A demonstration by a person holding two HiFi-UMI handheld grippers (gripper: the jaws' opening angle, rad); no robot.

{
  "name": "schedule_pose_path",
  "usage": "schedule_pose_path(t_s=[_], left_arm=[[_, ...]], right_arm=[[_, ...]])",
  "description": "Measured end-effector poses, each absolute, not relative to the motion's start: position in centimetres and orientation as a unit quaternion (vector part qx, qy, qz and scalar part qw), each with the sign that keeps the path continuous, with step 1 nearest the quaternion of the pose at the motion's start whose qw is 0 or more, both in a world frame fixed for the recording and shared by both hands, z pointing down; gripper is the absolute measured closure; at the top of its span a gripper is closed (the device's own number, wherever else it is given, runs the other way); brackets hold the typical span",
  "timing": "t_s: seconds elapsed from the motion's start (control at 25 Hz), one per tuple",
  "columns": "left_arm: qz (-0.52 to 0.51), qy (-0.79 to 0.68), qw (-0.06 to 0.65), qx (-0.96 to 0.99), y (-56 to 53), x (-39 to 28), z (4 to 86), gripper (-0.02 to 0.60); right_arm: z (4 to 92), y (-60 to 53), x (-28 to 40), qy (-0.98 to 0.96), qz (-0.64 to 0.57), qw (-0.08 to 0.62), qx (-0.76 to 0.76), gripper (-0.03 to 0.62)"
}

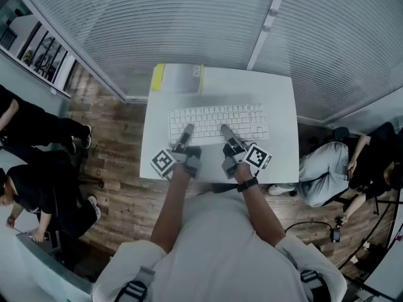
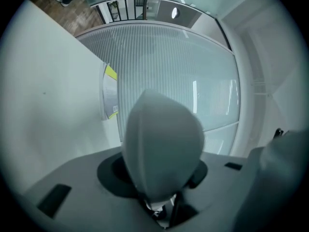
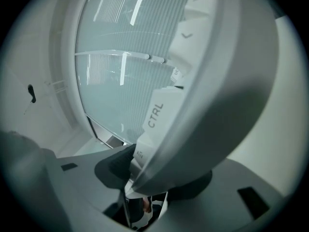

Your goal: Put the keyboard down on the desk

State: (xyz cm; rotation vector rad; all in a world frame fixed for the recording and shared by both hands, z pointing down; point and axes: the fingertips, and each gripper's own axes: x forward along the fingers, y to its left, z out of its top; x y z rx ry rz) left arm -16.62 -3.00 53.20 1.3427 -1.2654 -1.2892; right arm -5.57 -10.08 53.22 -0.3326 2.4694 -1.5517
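A white desk (image 1: pixel 283 106) is standing on a wood floor (image 1: pixel 119 194) against slatted blinds (image 1: pixel 157 24). The white keyboard (image 1: pixel 214 123) is lying level over the desk, directly ahead of both claws. Whether it is resting on the top or hanging just clear I cannot tell.

The head view alone is giving the layout. The left claw (image 1: pixel 188 129) and the right claw (image 1: pixel 223 129) are reaching in side by side, their tips lying over the keyboard's near rows. The left cube (image 1: pixel 162 162) and right cube (image 1: pixel 258 156) are riding on their outer sides. A yellow-edged pad (image 1: pixel 177 78) is lying well beyond the left claw's tip. A seated person (image 1: pixel 324 172) is showing out past the right claw.

The right gripper view is adding the keys up close. The ALT key (image 3: pixel 139 154) is sitting at the root of the jaws, with the CTRL key (image 3: pixel 156 114) just beyond it and an arrow key (image 3: pixel 186 35) farther along the same row. A broad grey jaw is pressing flat against the keyboard's edge beside them. The jaws are standing fairly wide and are pinching the keyboard there.

The left gripper view is giving less. One rounded grey jaw is filling the middle and bare desk is sweeping past on one side. The pad's yellow edge and the blinds are showing beyond the tip. Neither this view nor the head view is letting me tell whether this claw is pinching the keyboard or only lying over it.
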Motion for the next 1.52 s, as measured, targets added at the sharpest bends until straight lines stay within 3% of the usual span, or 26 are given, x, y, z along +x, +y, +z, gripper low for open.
schedule_pose_path(t_s=[1.52], left_arm=[[-0.481,-0.544,0.549,0.413,-6.7,-17.9,64.5,0.434]], right_arm=[[64.2,-14.3,-7.2,0.754,-0.631,-0.034,-0.182,0.379]])
